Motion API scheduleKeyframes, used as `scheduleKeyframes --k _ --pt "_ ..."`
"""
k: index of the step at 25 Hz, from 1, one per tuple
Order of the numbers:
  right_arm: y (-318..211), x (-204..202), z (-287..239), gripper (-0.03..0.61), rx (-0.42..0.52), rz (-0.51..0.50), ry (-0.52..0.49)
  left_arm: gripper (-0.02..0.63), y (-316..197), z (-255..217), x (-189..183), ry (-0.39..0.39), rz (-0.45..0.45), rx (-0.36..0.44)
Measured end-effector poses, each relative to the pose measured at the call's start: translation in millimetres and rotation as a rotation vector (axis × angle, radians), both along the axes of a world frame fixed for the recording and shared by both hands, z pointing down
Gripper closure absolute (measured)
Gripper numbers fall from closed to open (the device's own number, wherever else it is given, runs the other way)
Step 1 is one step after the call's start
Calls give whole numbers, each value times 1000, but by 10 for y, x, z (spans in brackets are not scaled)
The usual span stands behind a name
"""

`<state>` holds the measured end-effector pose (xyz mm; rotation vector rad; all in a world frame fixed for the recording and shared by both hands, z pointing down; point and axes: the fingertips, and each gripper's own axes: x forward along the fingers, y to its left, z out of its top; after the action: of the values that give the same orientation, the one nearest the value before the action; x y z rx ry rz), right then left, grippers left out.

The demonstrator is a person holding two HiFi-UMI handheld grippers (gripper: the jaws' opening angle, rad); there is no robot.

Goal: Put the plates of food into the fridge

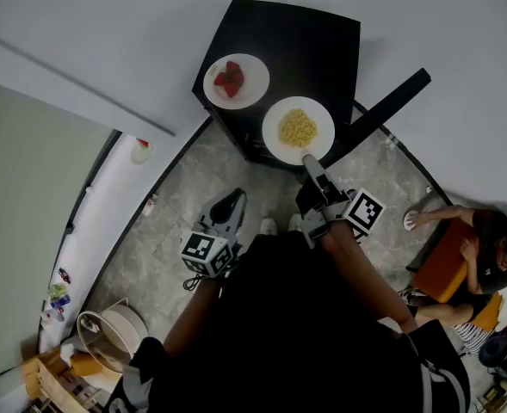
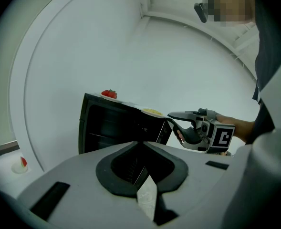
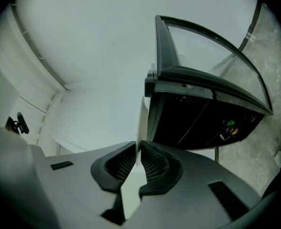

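Note:
Two white plates stand on top of a small black fridge [image 1: 322, 50]. One holds red food [image 1: 236, 80], the other yellow noodles [image 1: 298, 129]. My right gripper [image 1: 308, 159] is shut on the near rim of the noodle plate. In the right gripper view that rim [image 3: 140, 123] shows edge-on between the pads. The fridge door [image 1: 386, 106] stands open to the right. My left gripper [image 1: 233, 200] hangs lower, left of the fridge front, shut with nothing in it. The left gripper view shows the fridge [image 2: 116, 128], both plates [image 2: 109, 94] [image 2: 152, 112] and the right gripper [image 2: 174, 114].
A person [image 1: 472, 252] sits on the stone floor to the right, beside an orange object [image 1: 442, 269]. A white ledge along the left carries a small bowl [image 1: 141, 151] and bits of clutter. A round basket [image 1: 115, 329] stands at lower left.

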<state>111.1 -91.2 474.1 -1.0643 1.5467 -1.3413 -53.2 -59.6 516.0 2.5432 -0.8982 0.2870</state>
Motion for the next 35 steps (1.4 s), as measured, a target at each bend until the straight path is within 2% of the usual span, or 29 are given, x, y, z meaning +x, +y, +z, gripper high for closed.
scheduleKeyframes --k 10,18,23,35 --pt "213 -242 144 531 -21 -78 -27 583 53 49 -63 0 -13 -6" --pt "234 -313 403 531 -20 -129 -7 583 46 69 -103 -14 -27 -14" --pt "237 -282 622 531 -76 -101 -67 583 23 31 -99 -22 -24 -6" --pt "-30 -102 1182 532 -129 9 -30 583 12 30 -97 -43 -1 -17"
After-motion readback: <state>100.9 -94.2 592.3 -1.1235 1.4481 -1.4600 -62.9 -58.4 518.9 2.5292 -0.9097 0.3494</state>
